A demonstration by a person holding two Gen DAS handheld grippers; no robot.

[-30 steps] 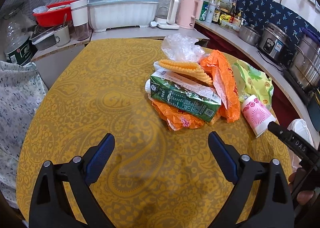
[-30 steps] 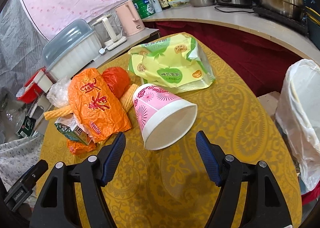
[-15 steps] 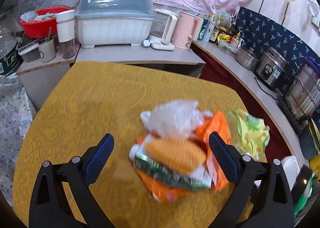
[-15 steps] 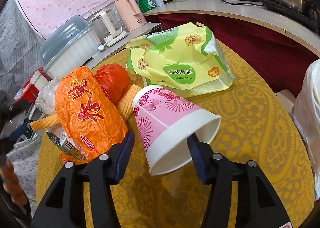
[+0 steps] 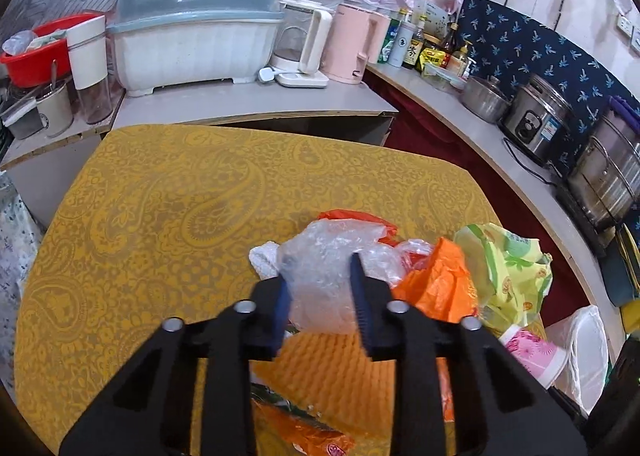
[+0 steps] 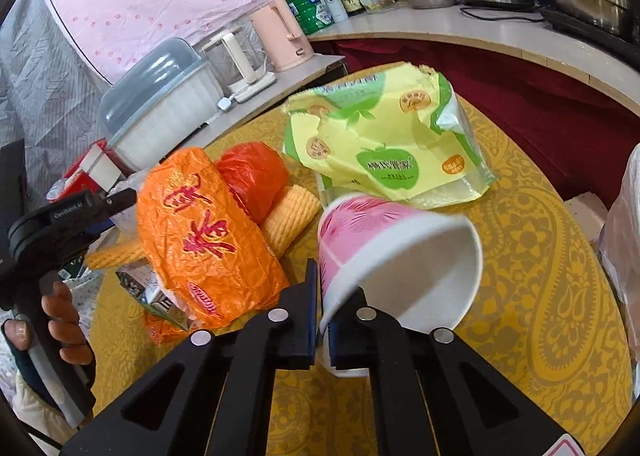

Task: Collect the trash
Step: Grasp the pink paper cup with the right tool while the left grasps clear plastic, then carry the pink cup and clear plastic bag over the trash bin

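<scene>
The right gripper (image 6: 322,296) is pinching the rim wall of the pink paper cup (image 6: 384,252), 1 pad outside and 1 inside. The cup is lying tilted on the yellow table (image 6: 552,296), its mouth facing the camera, just beside the orange wrapper (image 6: 200,232) and touching the yellow-green bag (image 6: 384,144). The left gripper (image 5: 320,288) is closing its jaws on the clear plastic bag (image 5: 324,256), which is sitting atop the trash pile, above the orange wrapper.
</scene>
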